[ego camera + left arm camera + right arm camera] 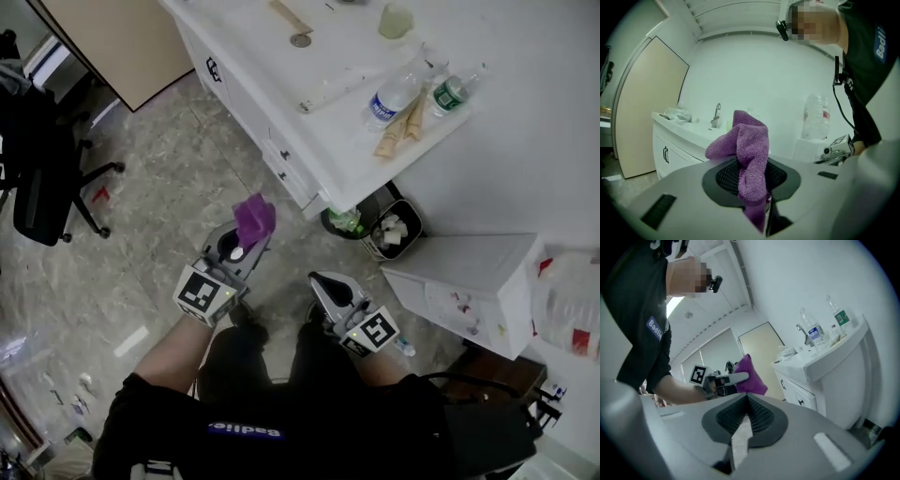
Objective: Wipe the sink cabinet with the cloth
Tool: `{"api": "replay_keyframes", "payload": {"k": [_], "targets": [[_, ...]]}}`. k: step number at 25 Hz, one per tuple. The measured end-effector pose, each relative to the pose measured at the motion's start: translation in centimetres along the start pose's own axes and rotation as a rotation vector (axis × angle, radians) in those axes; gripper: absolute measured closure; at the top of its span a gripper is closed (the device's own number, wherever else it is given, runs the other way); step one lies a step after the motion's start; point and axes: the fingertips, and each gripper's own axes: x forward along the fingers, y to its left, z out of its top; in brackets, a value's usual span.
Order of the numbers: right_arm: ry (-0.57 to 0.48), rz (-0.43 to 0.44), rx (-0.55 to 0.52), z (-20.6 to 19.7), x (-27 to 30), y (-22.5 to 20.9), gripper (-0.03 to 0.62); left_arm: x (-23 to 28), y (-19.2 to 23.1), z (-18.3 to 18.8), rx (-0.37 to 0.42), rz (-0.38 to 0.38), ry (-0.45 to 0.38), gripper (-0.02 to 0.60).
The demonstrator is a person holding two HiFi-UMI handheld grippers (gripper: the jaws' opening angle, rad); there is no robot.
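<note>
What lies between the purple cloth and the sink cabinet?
In the head view, only bare grey floor separates the cloth, held by the left gripper, from the sink cabinet.

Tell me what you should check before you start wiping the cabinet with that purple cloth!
1. Cloth gripped: ok, the left gripper has its jaws shut on it.
2. Right gripper free: ok, jaws together on nothing.
3. Cloth at the sink cabinet: not ok, it is held apart, in front of it.
4. Cabinet top free of things: not ok, bottles lie there.
5. Cloth clean or damp: cannot tell.
</note>
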Motion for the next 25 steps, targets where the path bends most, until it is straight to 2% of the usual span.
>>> {"api": "replay_keyframes", "payload": {"k": [5, 10, 14, 19, 23, 25], "targets": [[0.019, -0.073, 0.035, 6.7, -3.6, 1.5, 0.599, -4.0, -3.7, 7.4, -0.065, 0.020, 0.012, 0.497], [-0.001, -0.046, -0.075, 16.2, -5.3, 6.8, 0.599, -7.1, -8.4, 15.5, -0.062, -0.007, -0.009, 0.497], [-0.035, -0.005, -0.166, 22.1, -5.9, 10.6, 0.599, -8.4, -11.4, 21.0, -0.060, -0.028, -0.041, 0.497], [-0.038, 0.026, -0.184, 24.8, -6.5, 15.0, 0.599, -10.6, -15.4, 24.6, -0.043, -0.081, -0.065, 0.497], [-0.020, 0.092, -0.237, 25.6, -6.3, 17.9, 0.599, -12.0, -16.6, 26.1, -0.045, -0.086, -0.107, 0.497], [-0.021, 0.090, -0.233, 25.9, -6.2, 18.4, 0.599, -12.5, -17.0, 26.2, -0.055, -0.085, -0.105, 0.497]]}}
